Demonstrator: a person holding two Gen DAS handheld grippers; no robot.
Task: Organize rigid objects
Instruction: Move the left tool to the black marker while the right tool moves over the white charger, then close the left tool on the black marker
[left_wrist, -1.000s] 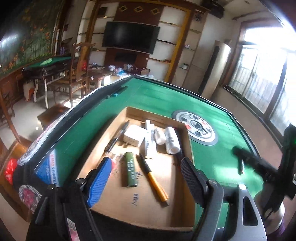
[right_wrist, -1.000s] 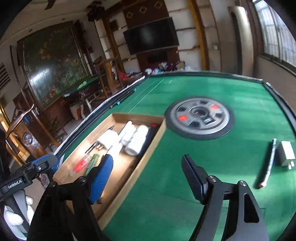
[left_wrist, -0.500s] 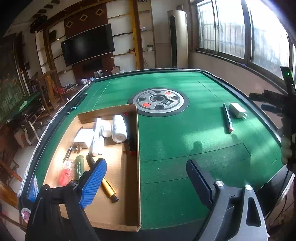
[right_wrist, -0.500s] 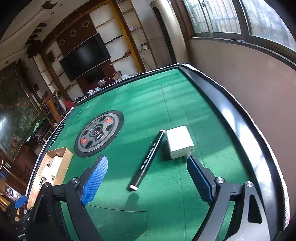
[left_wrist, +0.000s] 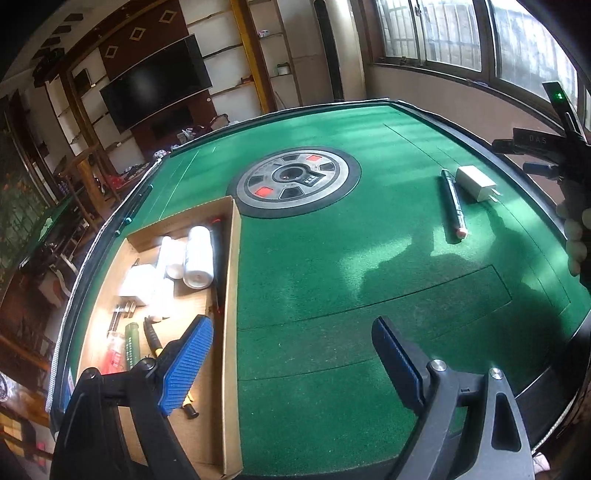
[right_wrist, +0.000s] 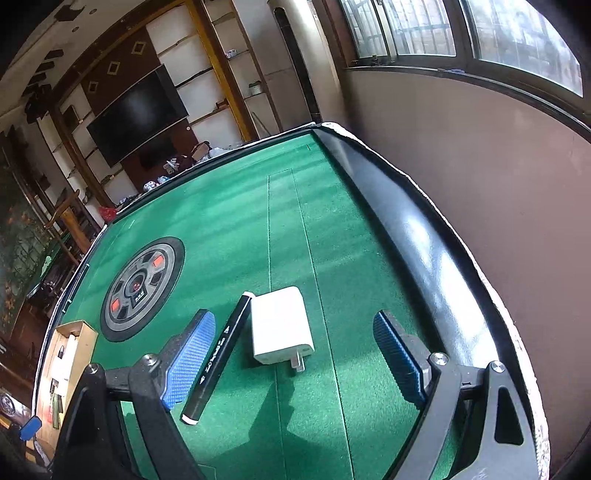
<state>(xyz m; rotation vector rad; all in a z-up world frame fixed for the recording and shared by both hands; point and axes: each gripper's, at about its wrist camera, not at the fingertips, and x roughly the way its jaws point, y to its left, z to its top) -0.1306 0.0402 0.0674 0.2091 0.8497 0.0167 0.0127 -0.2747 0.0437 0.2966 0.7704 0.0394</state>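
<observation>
Left gripper (left_wrist: 291, 354): hovering over the near part of the green felt mahjong table (left_wrist: 332, 258), jaws standing wide and having just been opening, nothing lying between them. Its blue left pad (left_wrist: 184, 369) is overlapping the near right corner of the cardboard tray in this view.

Right gripper (right_wrist: 295, 354): hanging above the table's right side near the black padded rim (right_wrist: 406, 221), jaws spread wide and likewise just been opening. The pads are not pressing on anything; the charger and most of the marker are showing in the gap between them.

White wall charger (right_wrist: 280, 325): lying flat on the felt, metal prongs pointing toward the camera, just beside the marker and seemingly touching it at the far end.

Black marker (right_wrist: 218, 350): lying on the felt left of the charger, running near to far, white printing showing along its barrel. Its near end is sitting close to the right gripper's left pad (right_wrist: 192, 358). In the left wrist view the same marker (left_wrist: 453, 203) and charger (left_wrist: 474, 182) are resting well apart from the tray.

Cardboard tray (left_wrist: 231, 295): sitting on the table's left side, already holding a white bottle (left_wrist: 199, 258), a second white charger (left_wrist: 138, 284), a green tube (left_wrist: 130, 345), an orange-barrelled pen (left_wrist: 153, 338) and a red-tinted item that is too blurred to name.

Round control hub (left_wrist: 295, 181): occupying the table centre, red buttons showing.

A person's hand (left_wrist: 576, 240) is gripping the right tool at the frame edge.
</observation>
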